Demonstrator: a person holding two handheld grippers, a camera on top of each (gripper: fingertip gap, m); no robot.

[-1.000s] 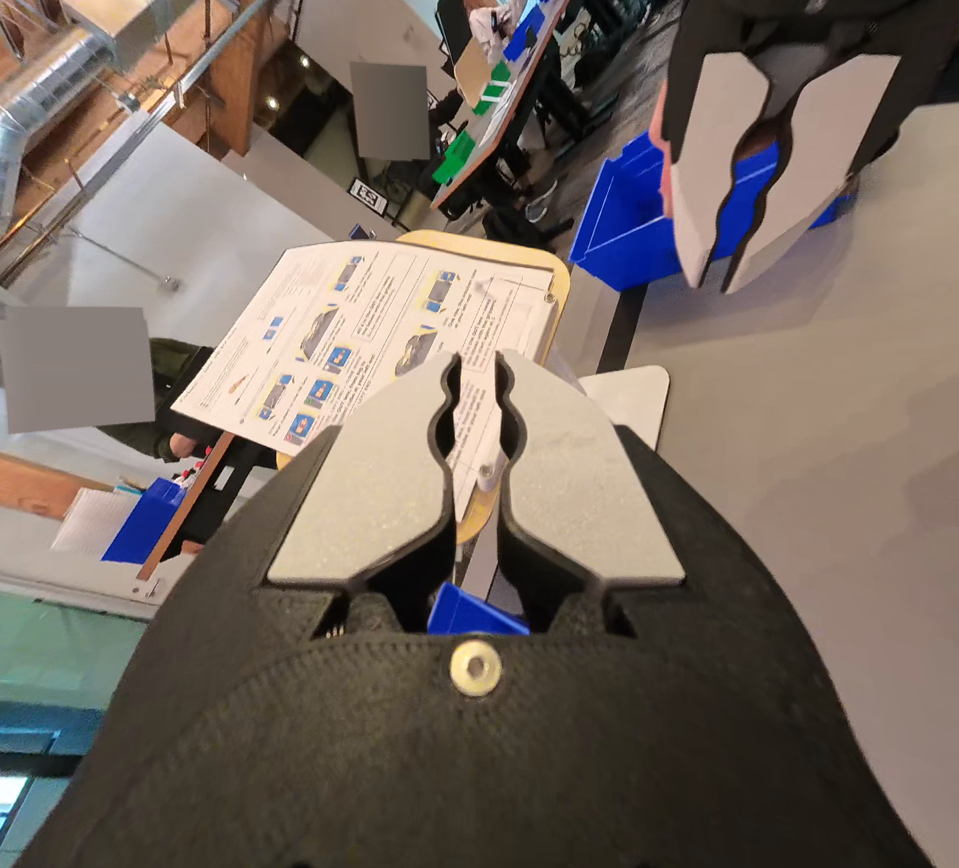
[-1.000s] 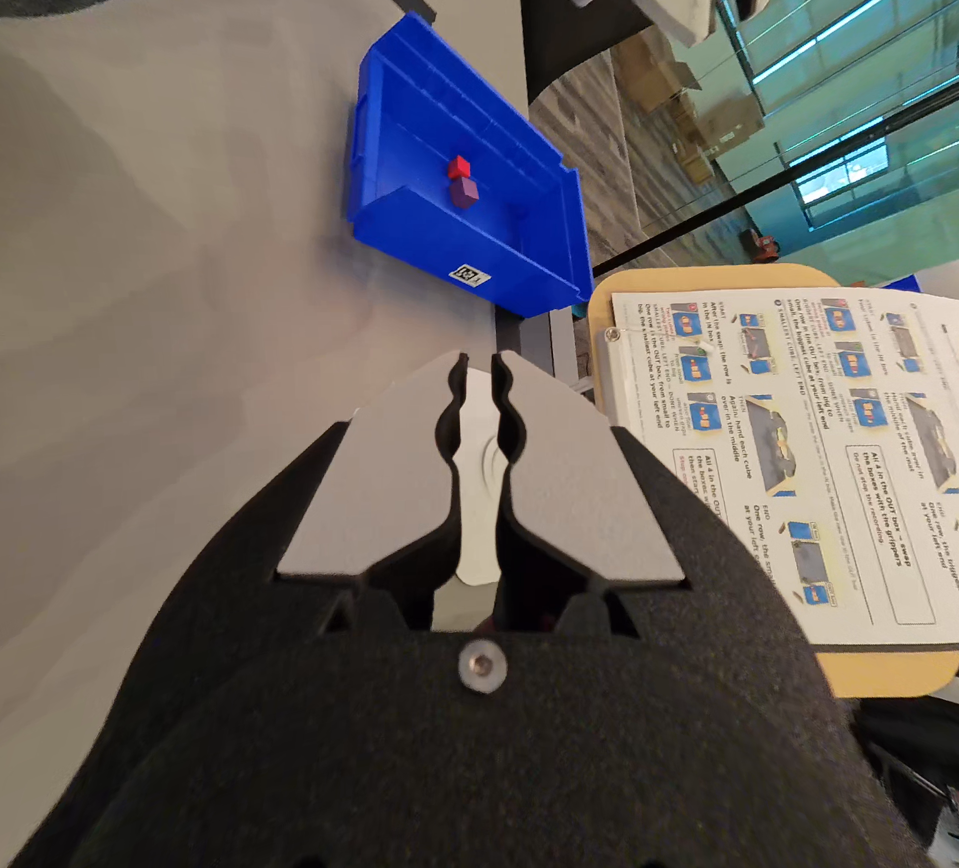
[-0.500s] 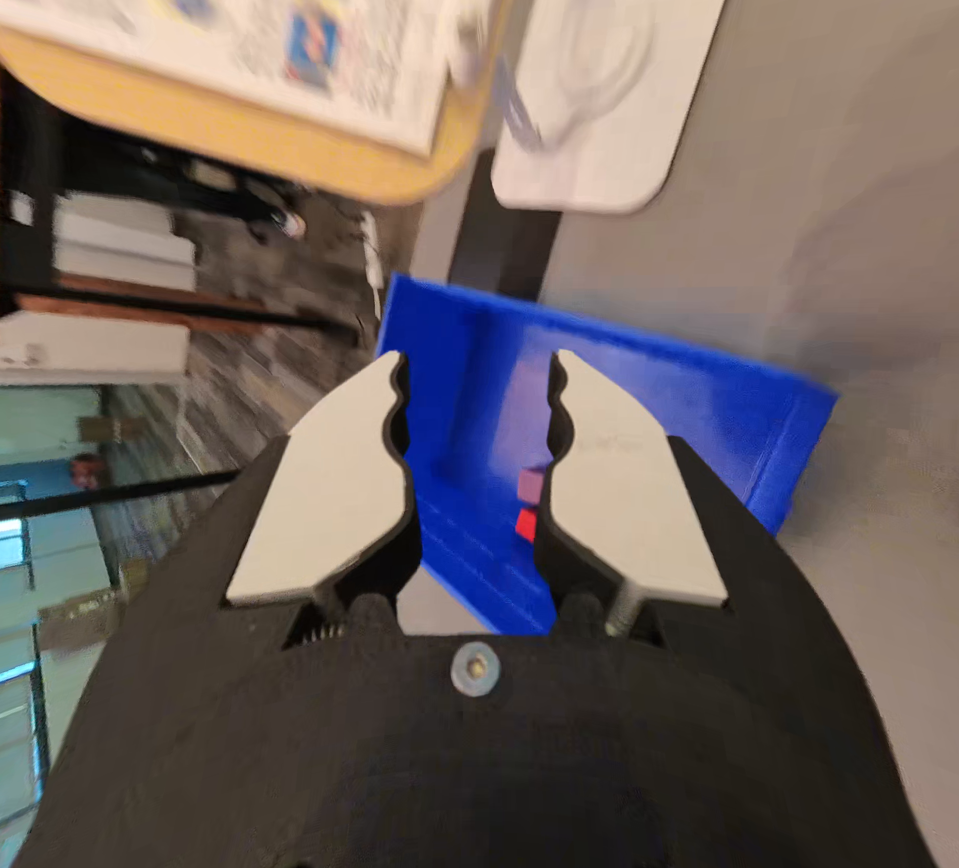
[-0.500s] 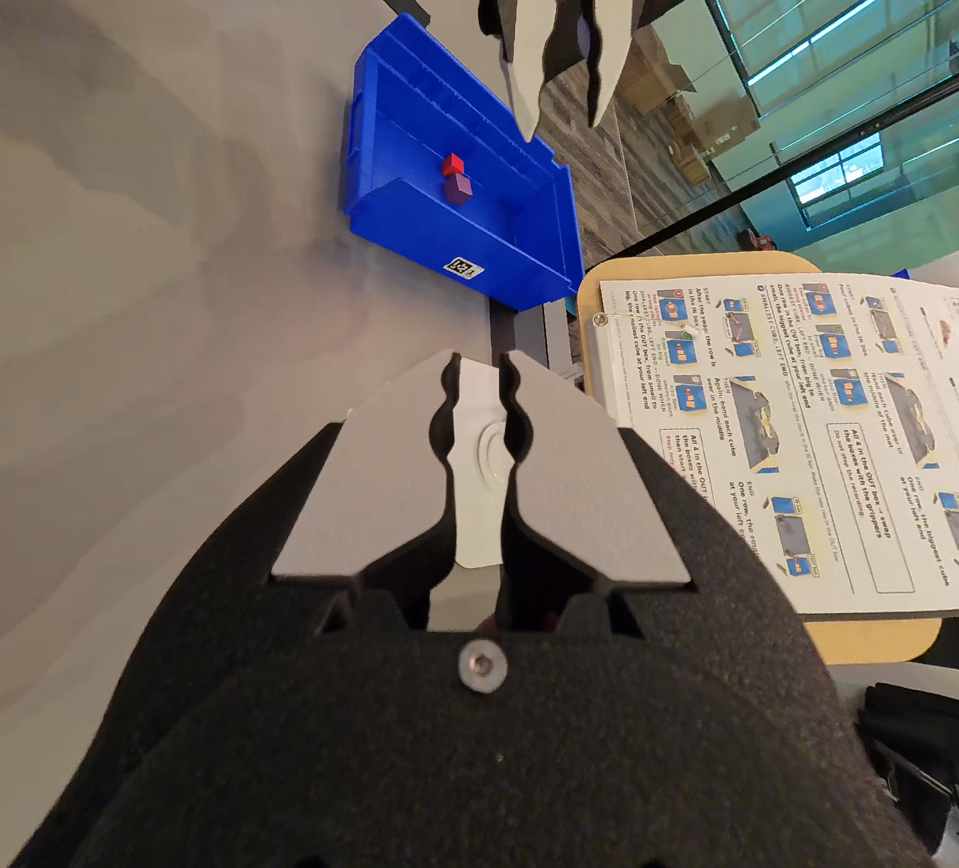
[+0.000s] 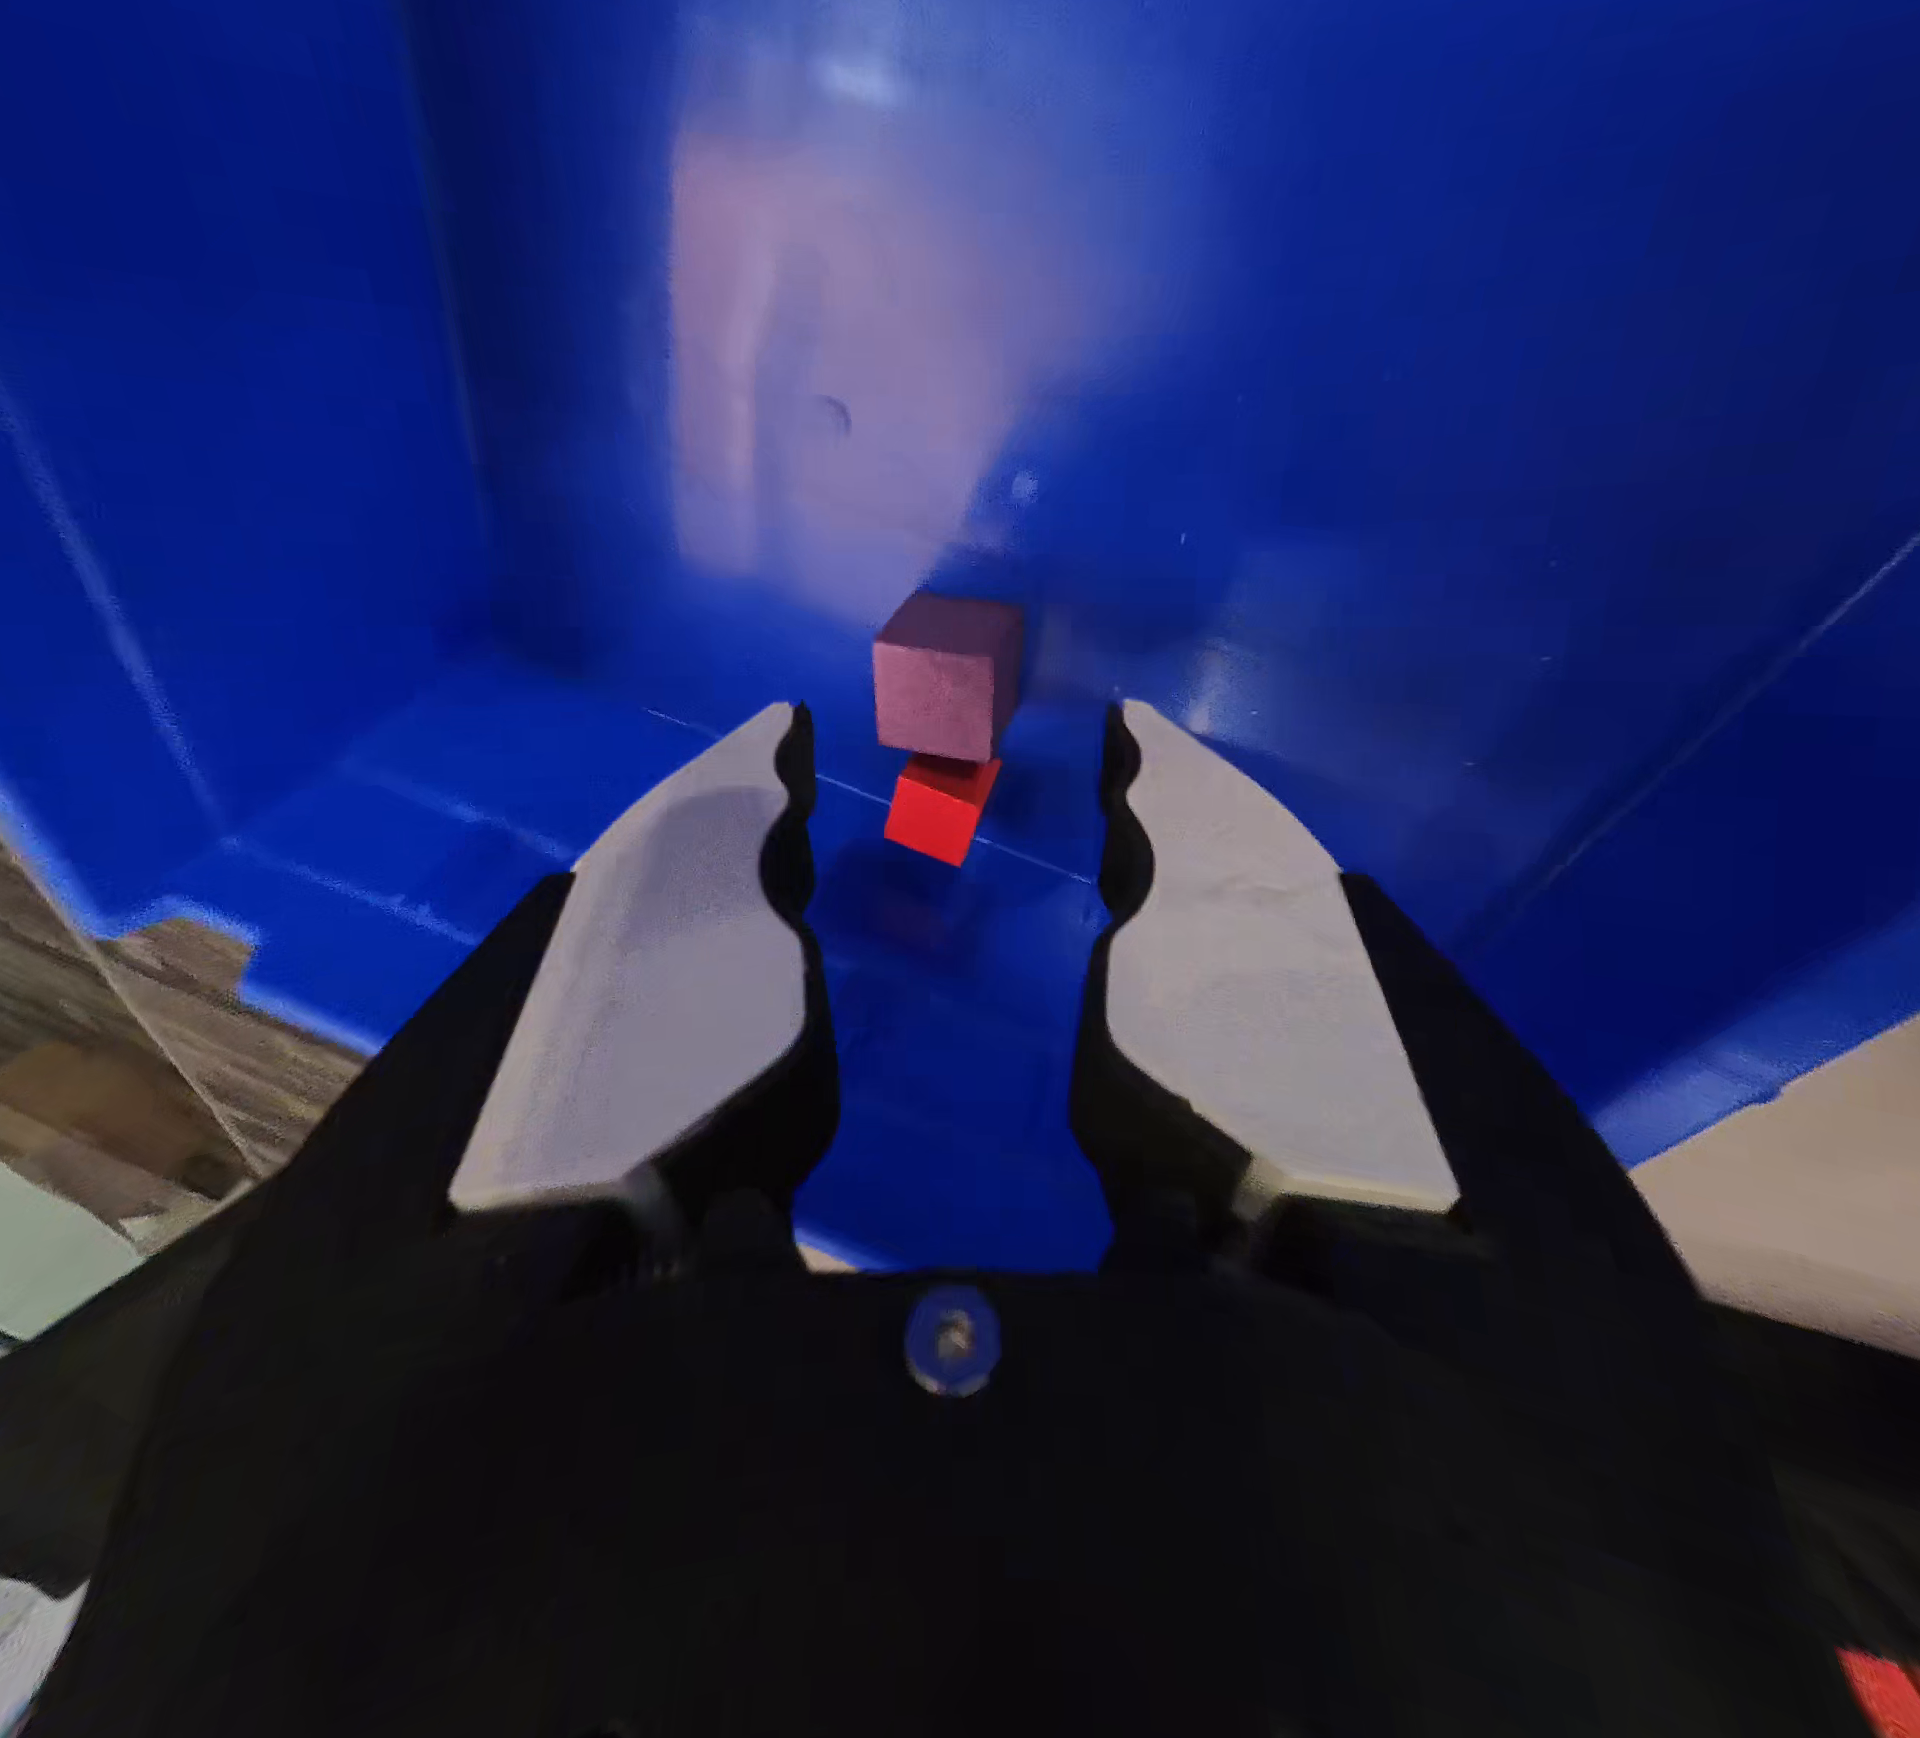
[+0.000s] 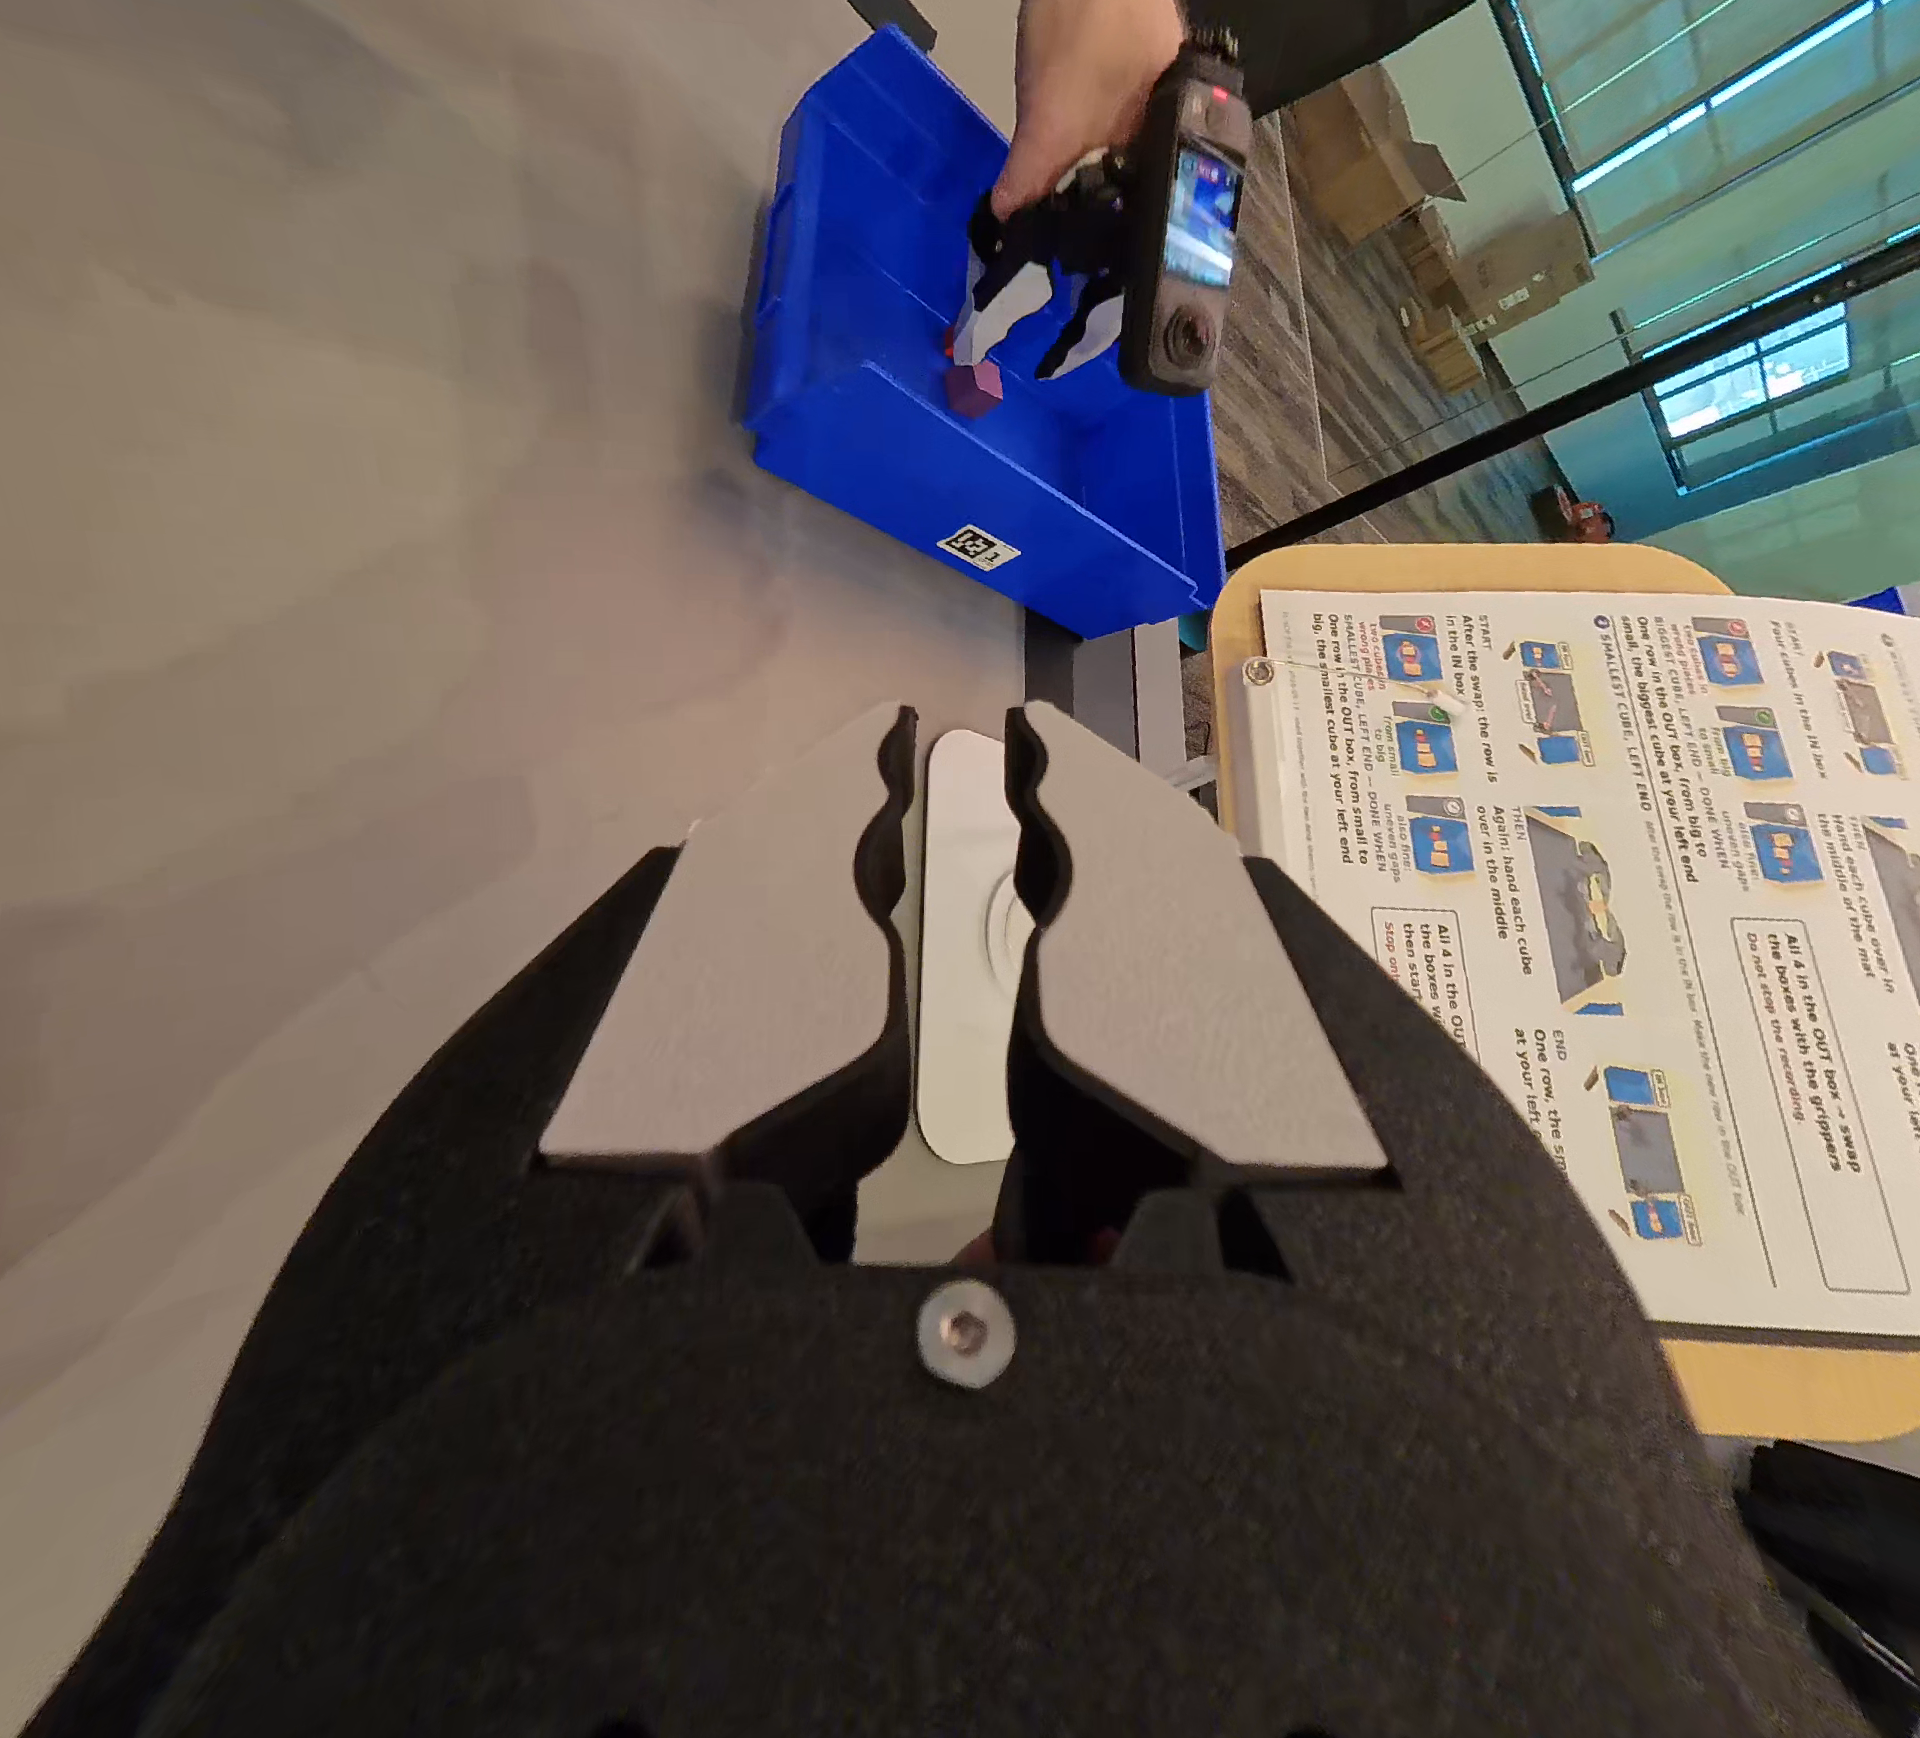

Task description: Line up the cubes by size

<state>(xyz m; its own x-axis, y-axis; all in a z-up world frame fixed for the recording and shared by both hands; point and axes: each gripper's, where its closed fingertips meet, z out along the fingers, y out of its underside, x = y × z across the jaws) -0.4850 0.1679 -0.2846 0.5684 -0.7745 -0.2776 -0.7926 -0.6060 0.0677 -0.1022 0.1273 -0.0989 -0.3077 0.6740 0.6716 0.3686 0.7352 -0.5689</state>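
Cubes, purple [image 5: 940,686] and red [image 5: 937,815], sat in the blue bin [image 6: 997,483] on my grey counter [image 6: 364,441]; left jaws wide, right narrow, both bare.

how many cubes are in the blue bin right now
2: a purple cube and a smaller red cube touching it, both on the blue bin floor ahead of the open left tongs. Others may be hidden.

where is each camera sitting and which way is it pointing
Left wrist view: on the left gripper, looking down into the blue plastic bin at the purple cube and small red cube; own jaws open, empty.
Right wrist view: on the right gripper, above the grey table; jaws narrowly apart, the person's hand visible.
Shared: bin, purple cube, left gripper.
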